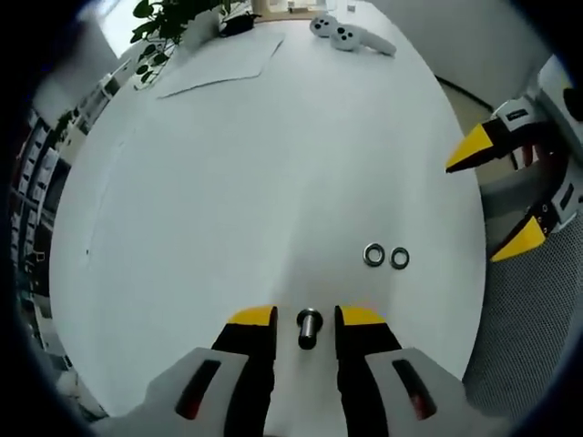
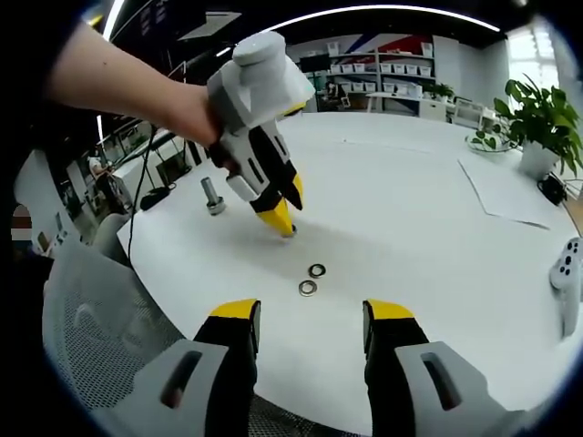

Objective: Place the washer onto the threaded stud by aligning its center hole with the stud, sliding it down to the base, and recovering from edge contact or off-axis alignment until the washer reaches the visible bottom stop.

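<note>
My left gripper view looks from low and close along the round white table (image 1: 228, 182) toward its far potted plant (image 1: 168, 23). My right gripper view faces the near edge from farther back. Both share the two washers (image 1: 386, 256) (image 2: 312, 279).

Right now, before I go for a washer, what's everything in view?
washers: two, silver rings, flat on the table side by side, ahead of the right gripper
threaded stud: one, metal, upright on the table, between the left gripper's tips
table: one, white, round
paper sheet: one, white, far side
controllers: two, white, far edge
potted plant: one, green, table edge
chair: one, grey mesh, beside the table
left gripper: yellow-tipped, open
right gripper: yellow-tipped, open, empty
</note>
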Available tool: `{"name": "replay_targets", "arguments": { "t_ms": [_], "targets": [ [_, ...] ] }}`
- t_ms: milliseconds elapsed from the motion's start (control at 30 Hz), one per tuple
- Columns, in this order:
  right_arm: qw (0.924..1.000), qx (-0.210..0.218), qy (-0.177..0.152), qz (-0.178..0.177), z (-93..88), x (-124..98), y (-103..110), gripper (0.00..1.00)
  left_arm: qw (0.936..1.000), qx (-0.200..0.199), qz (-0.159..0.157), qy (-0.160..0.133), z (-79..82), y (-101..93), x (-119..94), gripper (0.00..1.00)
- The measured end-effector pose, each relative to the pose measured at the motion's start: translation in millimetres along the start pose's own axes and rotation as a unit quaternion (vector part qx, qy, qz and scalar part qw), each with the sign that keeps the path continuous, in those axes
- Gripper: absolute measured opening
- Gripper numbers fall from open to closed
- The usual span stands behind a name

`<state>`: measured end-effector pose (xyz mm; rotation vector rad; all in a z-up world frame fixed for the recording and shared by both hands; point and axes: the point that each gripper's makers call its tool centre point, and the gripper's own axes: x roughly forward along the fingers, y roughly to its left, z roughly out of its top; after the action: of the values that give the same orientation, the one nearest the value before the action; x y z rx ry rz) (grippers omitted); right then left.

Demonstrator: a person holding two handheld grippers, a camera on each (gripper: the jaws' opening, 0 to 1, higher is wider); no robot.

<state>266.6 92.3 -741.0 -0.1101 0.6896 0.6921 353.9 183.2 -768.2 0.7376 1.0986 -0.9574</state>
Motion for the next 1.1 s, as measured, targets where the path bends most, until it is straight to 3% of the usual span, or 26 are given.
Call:
{"name": "replay_targets", "arguments": {
  "t_ms": [400,633,733,1100],
  "targets": [
    [1.0000,0.001,-0.001,0.000,0.5,0,0,0.48,0.9997,0.025,-0.004,-0.007,17.7,-6.6,-11,0.26],
    [1.0000,0.003,-0.003,-0.002,0.8,0,-1,0.48,0.9982,0.057,-0.017,0.000,26.9,-17.9,-5,0.26],
    [1.0000,0.003,-0.004,-0.002,1.1,-1,-1,0.48,0.9947,0.099,-0.023,0.011,27.8,-24.0,-1,0.26],
    [0.9999,0.008,-0.006,-0.003,1.7,0,-2,0.48,0.9828,0.172,-0.056,0.035,29.2,-42.9,12,0.26]
  ]
}}
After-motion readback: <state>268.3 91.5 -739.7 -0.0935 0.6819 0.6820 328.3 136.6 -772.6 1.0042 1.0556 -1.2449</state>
